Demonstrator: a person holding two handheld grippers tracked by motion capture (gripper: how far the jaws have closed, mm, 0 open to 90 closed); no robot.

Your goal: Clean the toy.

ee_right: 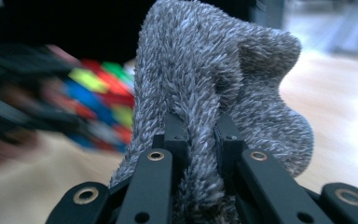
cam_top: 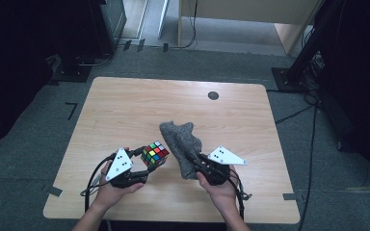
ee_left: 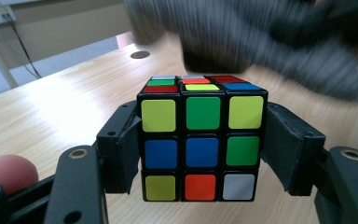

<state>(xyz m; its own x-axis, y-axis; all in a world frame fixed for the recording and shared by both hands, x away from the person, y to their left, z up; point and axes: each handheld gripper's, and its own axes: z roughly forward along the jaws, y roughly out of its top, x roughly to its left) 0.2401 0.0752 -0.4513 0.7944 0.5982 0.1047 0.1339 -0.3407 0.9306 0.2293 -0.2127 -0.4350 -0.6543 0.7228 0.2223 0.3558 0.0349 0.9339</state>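
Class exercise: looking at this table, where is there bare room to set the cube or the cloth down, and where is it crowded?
The table is bare across its far half, from the far edge and the small dark disc down to the grey cloth. The left and right margins are free too. The near middle is crowded: left gripper clamps the puzzle cube, right gripper pinches the cloth.

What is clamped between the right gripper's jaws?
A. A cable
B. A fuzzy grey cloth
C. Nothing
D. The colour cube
B: in the right gripper view the jaws of the right gripper pinch a fold of the fuzzy grey cloth, while the colour cube sits in the left gripper.
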